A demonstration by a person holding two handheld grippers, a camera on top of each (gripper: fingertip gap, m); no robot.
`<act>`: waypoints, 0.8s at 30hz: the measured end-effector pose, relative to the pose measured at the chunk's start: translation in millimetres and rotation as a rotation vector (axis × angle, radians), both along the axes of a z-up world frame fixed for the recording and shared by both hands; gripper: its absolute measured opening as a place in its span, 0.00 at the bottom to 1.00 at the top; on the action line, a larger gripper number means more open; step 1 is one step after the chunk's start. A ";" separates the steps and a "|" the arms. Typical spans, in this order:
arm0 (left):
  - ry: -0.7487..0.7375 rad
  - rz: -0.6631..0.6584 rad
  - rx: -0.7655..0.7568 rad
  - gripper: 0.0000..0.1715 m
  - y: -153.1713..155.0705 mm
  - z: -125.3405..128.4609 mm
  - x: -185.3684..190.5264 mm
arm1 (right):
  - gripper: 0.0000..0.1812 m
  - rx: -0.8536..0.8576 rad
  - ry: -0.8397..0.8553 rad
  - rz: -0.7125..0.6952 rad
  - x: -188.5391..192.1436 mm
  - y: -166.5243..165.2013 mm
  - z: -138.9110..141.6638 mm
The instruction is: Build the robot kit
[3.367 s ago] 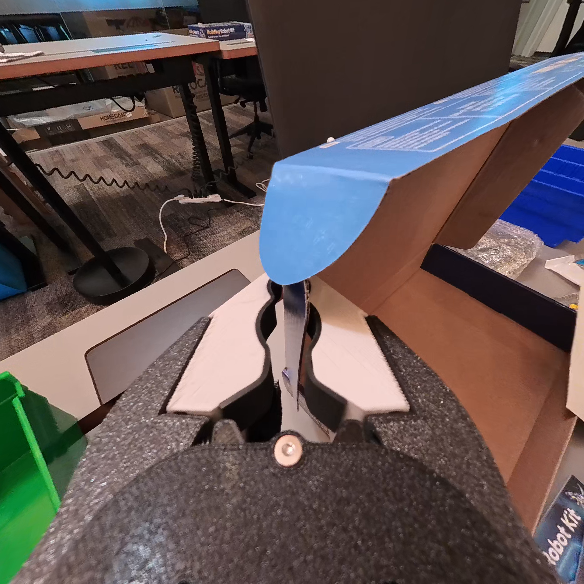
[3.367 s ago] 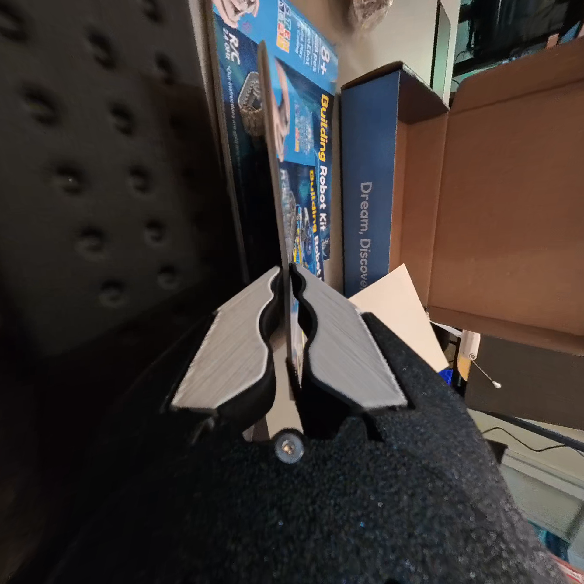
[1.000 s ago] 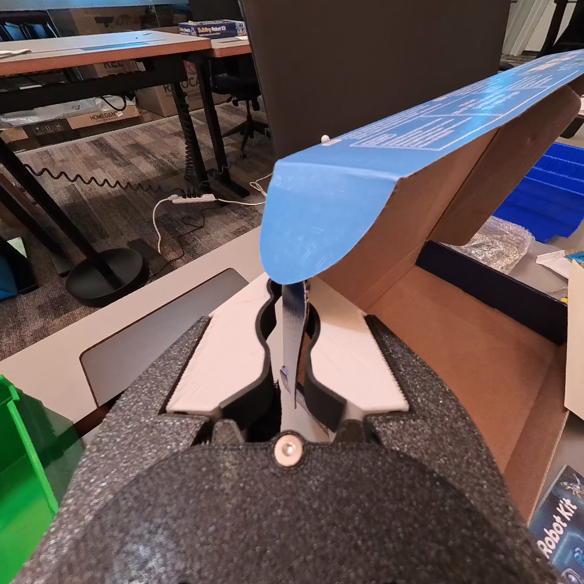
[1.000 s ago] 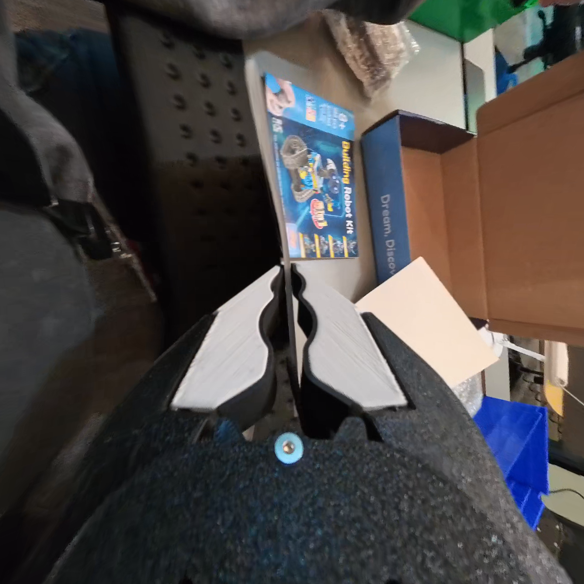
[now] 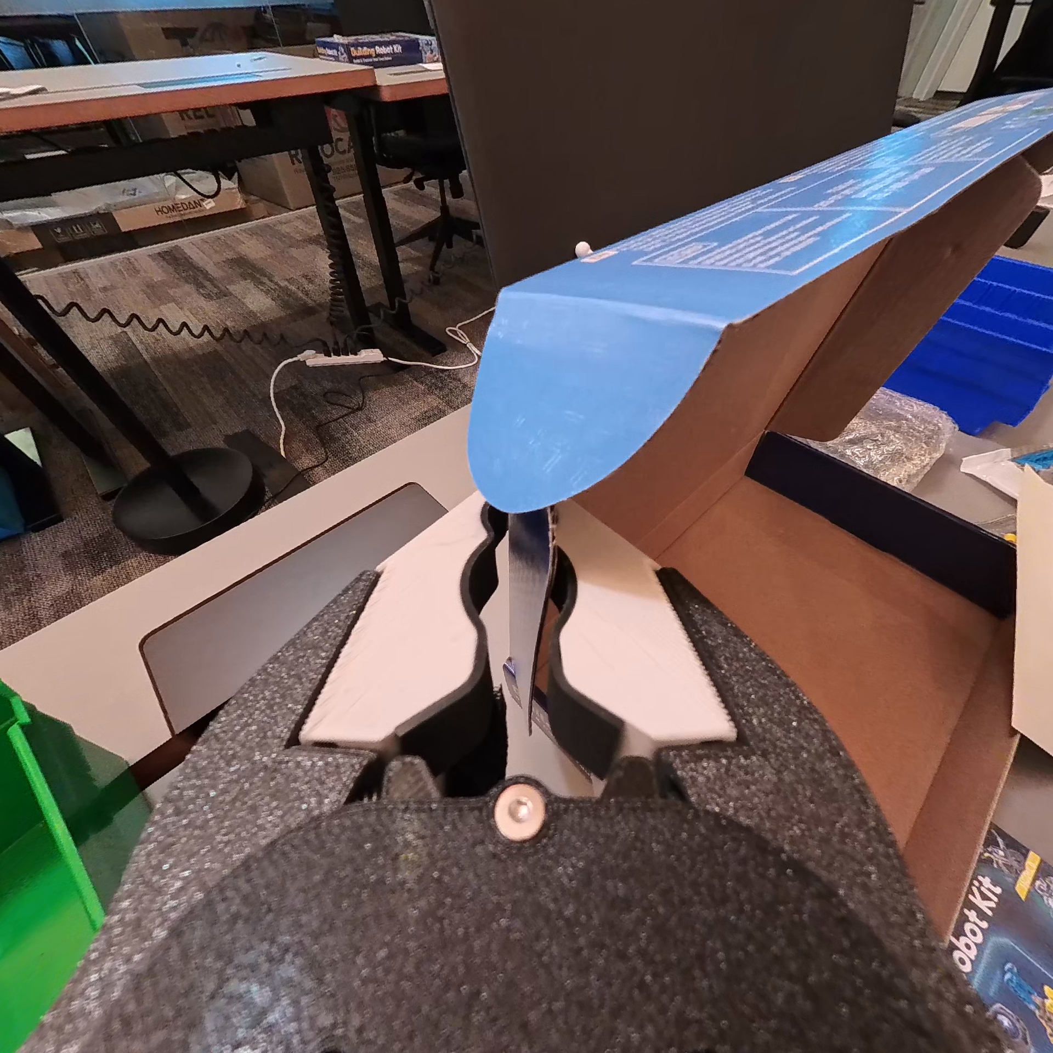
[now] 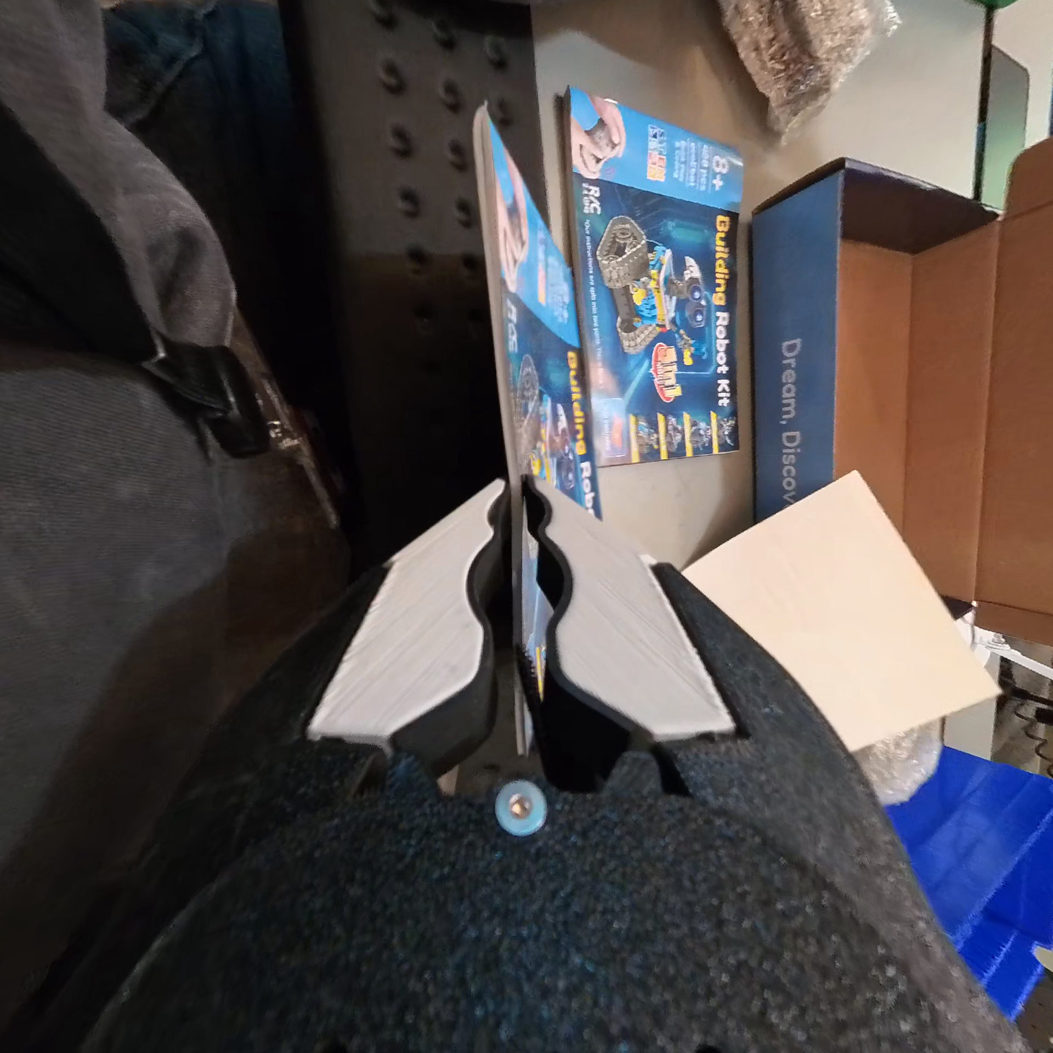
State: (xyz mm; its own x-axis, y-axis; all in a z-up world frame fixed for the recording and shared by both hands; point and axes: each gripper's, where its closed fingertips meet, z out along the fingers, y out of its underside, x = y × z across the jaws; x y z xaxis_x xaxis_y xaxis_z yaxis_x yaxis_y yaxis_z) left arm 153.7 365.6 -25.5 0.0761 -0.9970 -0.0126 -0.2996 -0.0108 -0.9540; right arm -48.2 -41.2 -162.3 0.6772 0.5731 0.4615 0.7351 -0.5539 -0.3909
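My left gripper (image 5: pixel 527 518) is shut on a thin blue cardboard flap (image 5: pixel 527 598) at the near corner of an open box (image 5: pixel 826 655), brown inside. The box's blue lid (image 5: pixel 741 273) stands raised above the fingers. My right gripper (image 6: pixel 515 490) is shut on a blue printed booklet (image 6: pixel 535 319), held nearly edge-on and sticking out past the fingertips. A second, similar booklet (image 6: pixel 655 285) lies flat on the table beside the box (image 6: pixel 940 399); it also shows in the left wrist view (image 5: pixel 1014 923).
A cream sheet (image 6: pixel 826 615) leans over the box's edge. A blue bin (image 5: pixel 980 342) and a bubble-wrap bag (image 5: pixel 889 433) lie beyond the box. A green bin (image 5: pixel 34 826) is at my left. A black perforated panel (image 6: pixel 410 228) and a person's dark clothing (image 6: pixel 114 513) are left of the right gripper. Across from one pair of fingers to the other is roughly 45 cm.
The right gripper has shifted and turned, and the held booklet's cover now shows past its fingertips. The left gripper still holds the box flap, unmoved.
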 end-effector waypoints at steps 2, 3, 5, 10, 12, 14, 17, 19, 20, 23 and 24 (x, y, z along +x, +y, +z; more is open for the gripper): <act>0.000 0.000 0.000 0.04 -0.2 0.0 0.0 | 0.02 -0.041 0.014 0.007 -3.6 -4.3 -6.2; 0.001 -0.001 0.000 0.04 -0.2 0.0 -0.1 | 0.02 -0.055 0.018 0.009 -5.0 -6.0 -8.4; 0.001 -0.001 0.000 0.04 -0.4 0.0 0.0 | 0.02 -0.071 0.017 0.016 -7.2 -8.5 -9.6; 0.001 -0.002 -0.001 0.04 -0.7 0.2 0.0 | 0.03 -0.096 0.024 0.021 -9.5 -10.8 -13.2; 0.001 -0.003 0.000 0.04 -0.7 0.2 0.0 | 0.03 -0.113 0.029 0.026 -11.5 -12.0 -17.8; 0.001 -0.003 0.000 0.04 -0.8 0.2 0.0 | 0.04 -0.142 0.032 0.030 -13.9 -14.5 -23.6; 0.000 -0.005 -0.003 0.04 -0.9 0.3 0.1 | 0.05 -0.156 0.021 0.037 -15.6 -15.8 -27.6; 0.000 -0.005 -0.001 0.04 -0.9 0.3 0.1 | 0.05 -0.159 0.021 0.036 -15.9 -16.0 -28.3; 0.000 -0.005 -0.001 0.04 -0.9 0.3 0.1 | 0.05 -0.158 0.022 0.035 -15.9 -15.9 -28.3; 0.001 -0.006 -0.001 0.04 -1.0 0.3 0.1 | 0.05 -0.163 0.023 0.037 -16.4 -16.2 -29.4; 0.001 -0.005 -0.001 0.04 -1.0 0.3 0.1 | 0.05 -0.164 0.023 0.038 -16.7 -16.1 -30.0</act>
